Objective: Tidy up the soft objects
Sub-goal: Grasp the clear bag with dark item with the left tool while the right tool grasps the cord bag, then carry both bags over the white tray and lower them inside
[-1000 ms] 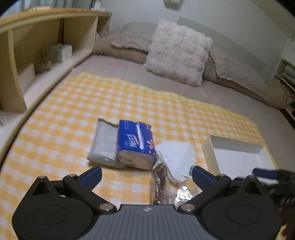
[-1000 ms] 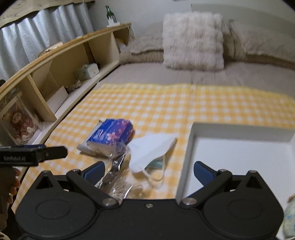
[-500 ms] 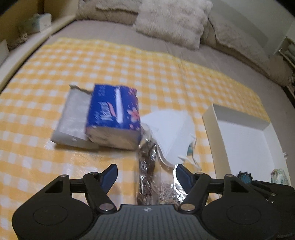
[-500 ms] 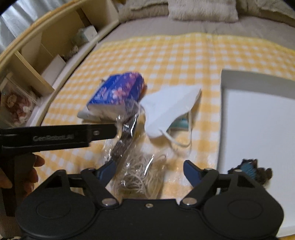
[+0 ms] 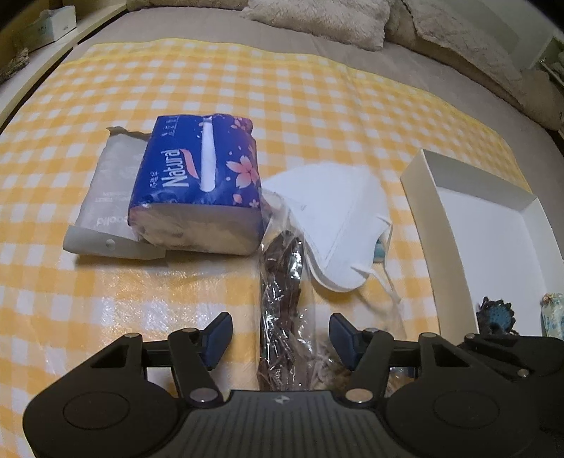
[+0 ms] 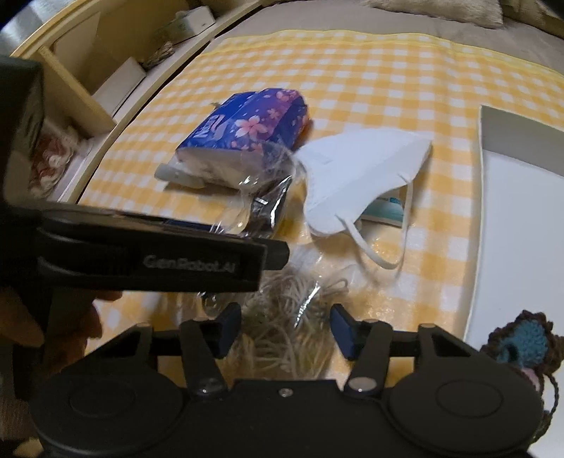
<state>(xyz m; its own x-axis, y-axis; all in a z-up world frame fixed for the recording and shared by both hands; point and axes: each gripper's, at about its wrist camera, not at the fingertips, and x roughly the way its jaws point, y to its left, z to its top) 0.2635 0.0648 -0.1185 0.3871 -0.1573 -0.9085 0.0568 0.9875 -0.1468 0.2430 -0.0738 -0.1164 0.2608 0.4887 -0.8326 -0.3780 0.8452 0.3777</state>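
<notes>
A clear plastic bag (image 5: pixel 282 299) of brown strips and pale string (image 6: pixel 285 317) lies on the yellow checked cloth. It touches a blue tissue pack (image 5: pixel 197 183) and a white face mask (image 5: pixel 335 218). My left gripper (image 5: pixel 280 340) straddles the bag's dark end; its jaws are closing, with gaps still at both pads. My right gripper (image 6: pixel 286 329) straddles the string end, jaws also closing, and no firm pinch shows. In the right wrist view the left gripper (image 6: pixel 278 252) crosses from the left just above the bag.
A grey wipes packet (image 5: pixel 105 197) lies under the tissue pack. A white open box (image 5: pixel 493 246) at the right holds a blue-brown crochet piece (image 6: pixel 525 345). A wooden shelf unit (image 6: pixel 88 88) runs along the left, pillows (image 5: pixel 317 17) at the back. A hand (image 6: pixel 21 317) holds the left tool.
Both grippers dropped and tipped down toward the clear bag. Their jaws narrowed from wide open to about half, so the bag now sits between both pairs of fingers.
</notes>
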